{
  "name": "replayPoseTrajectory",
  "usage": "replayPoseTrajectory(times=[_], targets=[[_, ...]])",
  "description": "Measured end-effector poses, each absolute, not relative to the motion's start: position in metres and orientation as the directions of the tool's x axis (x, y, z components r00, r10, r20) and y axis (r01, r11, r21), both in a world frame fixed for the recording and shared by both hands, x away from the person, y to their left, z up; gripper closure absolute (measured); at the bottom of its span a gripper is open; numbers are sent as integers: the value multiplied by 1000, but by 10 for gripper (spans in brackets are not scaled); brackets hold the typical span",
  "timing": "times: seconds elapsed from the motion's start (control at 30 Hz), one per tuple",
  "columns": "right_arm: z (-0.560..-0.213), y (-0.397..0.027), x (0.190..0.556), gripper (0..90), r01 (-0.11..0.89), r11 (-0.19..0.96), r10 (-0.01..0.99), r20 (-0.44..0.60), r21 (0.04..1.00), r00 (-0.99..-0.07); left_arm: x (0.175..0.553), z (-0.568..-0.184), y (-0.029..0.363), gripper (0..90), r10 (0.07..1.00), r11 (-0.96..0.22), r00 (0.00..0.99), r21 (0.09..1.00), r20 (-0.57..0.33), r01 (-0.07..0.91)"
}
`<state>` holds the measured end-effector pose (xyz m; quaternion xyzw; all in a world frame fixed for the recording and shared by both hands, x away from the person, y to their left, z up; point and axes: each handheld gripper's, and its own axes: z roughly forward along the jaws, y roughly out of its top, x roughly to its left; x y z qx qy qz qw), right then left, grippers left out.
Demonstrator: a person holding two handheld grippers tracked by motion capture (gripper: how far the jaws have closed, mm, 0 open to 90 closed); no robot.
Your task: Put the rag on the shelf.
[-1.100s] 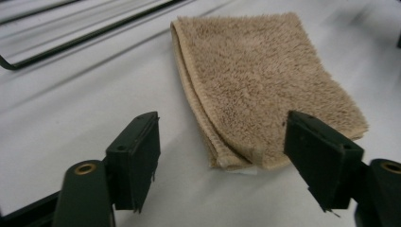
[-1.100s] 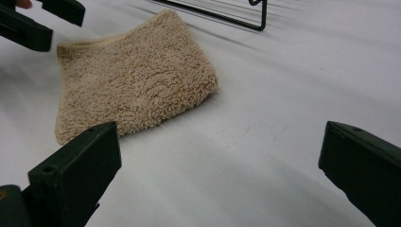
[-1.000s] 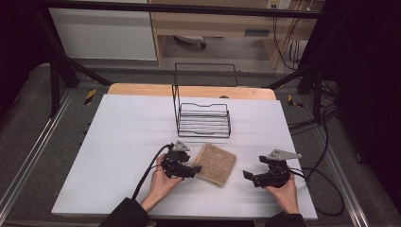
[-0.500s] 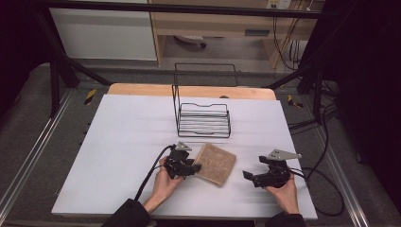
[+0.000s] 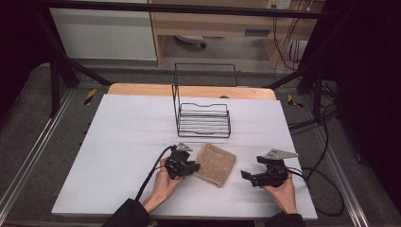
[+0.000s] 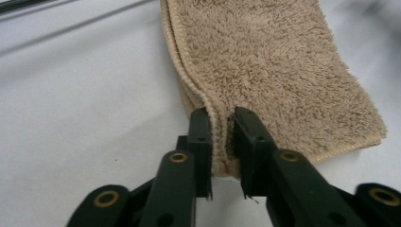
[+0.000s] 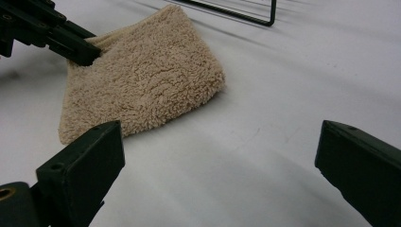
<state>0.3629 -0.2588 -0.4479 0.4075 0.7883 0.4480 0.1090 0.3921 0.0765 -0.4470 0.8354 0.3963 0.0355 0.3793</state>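
Covering most of the high view, white bench (image 5: 123,142). Standing upper centre on it, black wire rack (image 5: 202,118). Lying flat just below the rack, centre of the frame, folded tan towel (image 5: 216,163). Pinching the towel's hemmed left edge, left claw (image 5: 193,167), jaws just closed on the cloth, seam clamped between the pads (image 6: 201,137). Resting lower right, well apart from the towel, right claw (image 5: 246,176), jaws wide apart, nothing between them.
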Motion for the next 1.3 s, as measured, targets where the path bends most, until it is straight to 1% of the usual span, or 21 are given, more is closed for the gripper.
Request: replayPoseTrajectory(times=[0.03,0.13,0.37,0.6,0.7,0.73,0.77,0.8,0.83,0.9,1.0,1.03,1.1,1.13,1.27,1.3], targets=[[-448,-257,363,38,550,269,740,195,791,-643,392,-447,76,812,691,-396,682,664,-239,634],[-449,-254,364,46,558,275,742,196,783,-641,391,-446,76,828,689,-405,689,669,-224,623],[-448,-247,365,84,558,273,737,202,784,-645,390,-441,78,843,685,-410,693,668,-224,621],[-444,-233,371,169,560,251,741,215,790,-636,387,-435,82,847,685,-438,701,655,-201,616],[-442,-226,375,209,554,247,743,212,795,-634,382,-434,83,847,675,-470,716,645,-177,603],[-442,-226,375,209,554,247,743,212,795,-634,381,-433,84,847,672,-481,720,638,-172,601],[-442,-221,377,245,552,245,746,209,797,-632,379,-432,86,846,672,-481,720,638,-172,601],[-442,-221,377,245,552,245,746,209,797,-632,378,-431,88,846,673,-479,719,638,-175,603],[-441,-217,378,275,558,240,750,214,794,-626,376,-431,90,845,673,-479,719,637,-175,604],[-440,-213,380,289,566,227,751,227,792,-620,373,-430,93,845,675,-481,718,636,-170,603],[-441,-209,382,346,578,213,758,240,788,-606,368,-432,98,843,680,-476,713,638,-169,605],[-442,-205,384,381,599,199,767,257,776,-588,366,-434,101,842,681,-462,710,645,-180,608],[-444,-202,386,394,603,202,772,254,772,-583,365,-435,102,841,683,-458,707,648,-182,609],[-446,-196,389,426,619,197,778,262,760,-570,365,-437,102,836,683,-459,708,649,-180,607],[-450,-187,394,486,631,189,787,268,752,-555,364,-440,102,822,684,-458,710,658,-169,598],[-450,-187,394,486,631,189,787,268,752,-555,364,-440,102,822,682,-460,712,658,-168,596]])
